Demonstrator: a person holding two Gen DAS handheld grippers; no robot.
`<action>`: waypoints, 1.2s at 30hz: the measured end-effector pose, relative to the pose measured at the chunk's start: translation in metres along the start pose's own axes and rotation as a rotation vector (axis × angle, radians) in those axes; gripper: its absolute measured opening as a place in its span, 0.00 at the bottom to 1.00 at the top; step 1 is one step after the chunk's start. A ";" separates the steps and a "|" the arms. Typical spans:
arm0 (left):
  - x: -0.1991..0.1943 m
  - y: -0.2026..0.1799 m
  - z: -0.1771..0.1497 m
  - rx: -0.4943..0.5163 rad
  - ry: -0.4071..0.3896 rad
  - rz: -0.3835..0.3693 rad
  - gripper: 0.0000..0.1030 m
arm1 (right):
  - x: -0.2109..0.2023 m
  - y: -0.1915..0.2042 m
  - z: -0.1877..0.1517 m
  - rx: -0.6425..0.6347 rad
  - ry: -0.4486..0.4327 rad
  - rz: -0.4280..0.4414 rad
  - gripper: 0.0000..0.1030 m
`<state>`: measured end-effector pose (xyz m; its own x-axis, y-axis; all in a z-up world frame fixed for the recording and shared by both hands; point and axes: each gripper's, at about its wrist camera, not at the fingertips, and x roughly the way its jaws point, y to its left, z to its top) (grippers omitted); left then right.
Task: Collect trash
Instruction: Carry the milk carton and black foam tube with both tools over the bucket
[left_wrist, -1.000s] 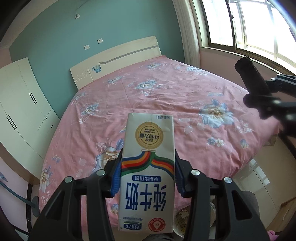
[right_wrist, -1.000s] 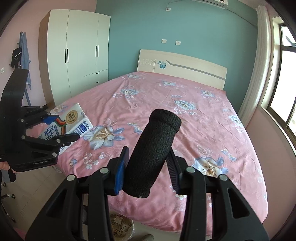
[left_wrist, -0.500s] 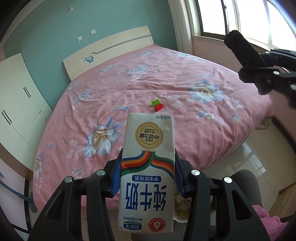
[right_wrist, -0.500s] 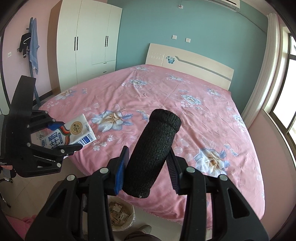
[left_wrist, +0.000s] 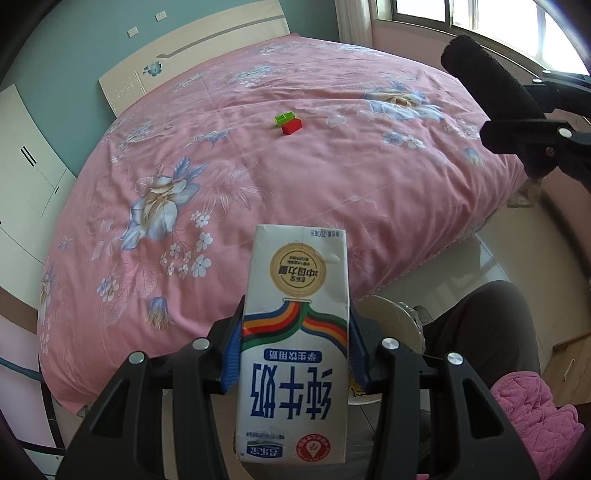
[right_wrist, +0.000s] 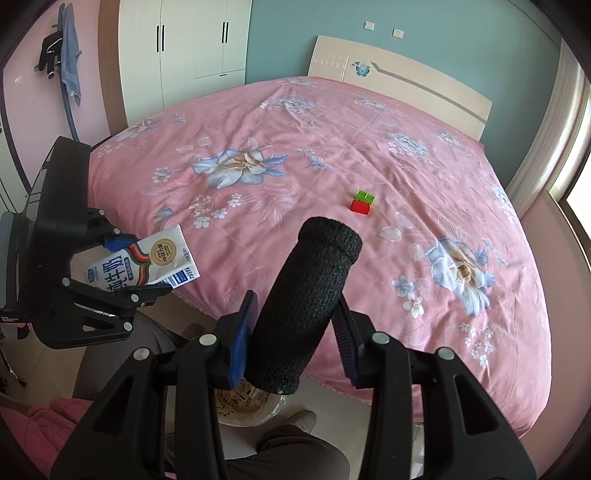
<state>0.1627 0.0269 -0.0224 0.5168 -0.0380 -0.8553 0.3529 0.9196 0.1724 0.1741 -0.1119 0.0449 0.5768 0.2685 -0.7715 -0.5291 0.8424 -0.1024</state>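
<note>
Over floral pink bed: left tool clamped on glossy boxy milk carton, right tool gripping knitted black cylinder (paper-filled bin clearest in right view).

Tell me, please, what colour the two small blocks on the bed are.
Green block and red block; right wrist view.

A pink bedspread printed with blue flowers carries one green block and one red block.
</note>
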 end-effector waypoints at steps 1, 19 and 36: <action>0.007 -0.002 -0.004 0.004 0.016 -0.006 0.48 | 0.008 0.002 -0.005 0.000 0.015 0.007 0.41; 0.118 -0.036 -0.053 0.006 0.257 -0.132 0.48 | 0.118 0.017 -0.087 0.015 0.227 0.166 0.41; 0.217 -0.051 -0.090 -0.050 0.417 -0.231 0.48 | 0.242 0.047 -0.167 0.088 0.490 0.324 0.41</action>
<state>0.1867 0.0068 -0.2608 0.0690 -0.0933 -0.9932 0.3781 0.9238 -0.0605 0.1846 -0.0852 -0.2513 0.0287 0.2890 -0.9569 -0.5645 0.7947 0.2231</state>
